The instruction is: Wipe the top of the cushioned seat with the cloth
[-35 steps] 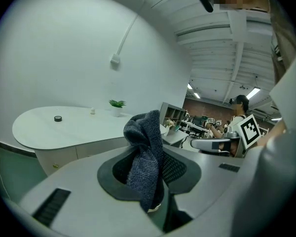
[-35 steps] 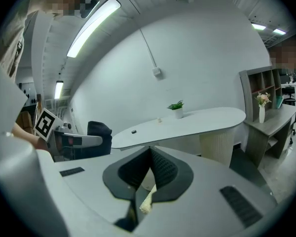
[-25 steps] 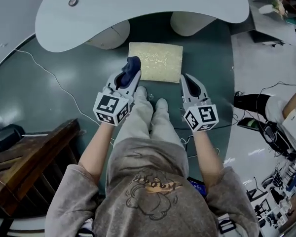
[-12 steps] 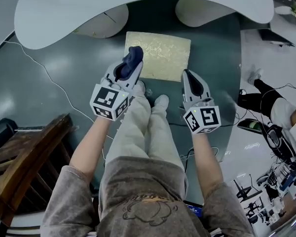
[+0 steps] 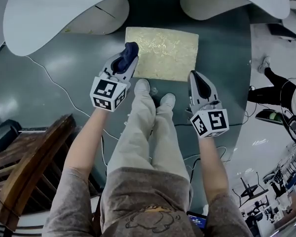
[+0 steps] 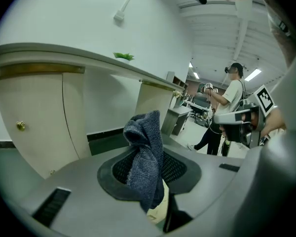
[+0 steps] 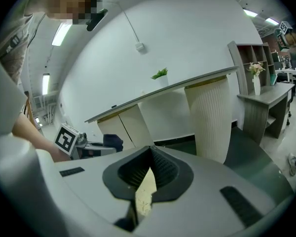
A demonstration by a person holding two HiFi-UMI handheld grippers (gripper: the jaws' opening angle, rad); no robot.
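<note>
Your left gripper [image 5: 124, 63] has its jaws clamped on the dark blue cloth [image 5: 130, 49], which bunches out past the tip. In the left gripper view the cloth stands up between the jaws. In the head view the cloth lies over the left edge of the cushioned seat [image 5: 165, 53], the pale yellow square on the dark green floor [image 5: 64, 83] in the upper middle of the frame. You cannot tell from here whether cloth and seat touch.

Your right gripper [image 5: 196, 78] sits at the seat's lower right corner, jaws together with nothing held. Only a thin slit below the tips shows a sliver of the seat.

Your shoes [image 5: 142, 86] stand just below the seat's near edge, between the two grippers. A white curved bench [image 5: 64, 14] spans the top of the frame beyond the seat. A thin cable [image 5: 54, 78] crosses the floor at left, and a wooden frame [image 5: 29, 167] fills the lower left.
</note>
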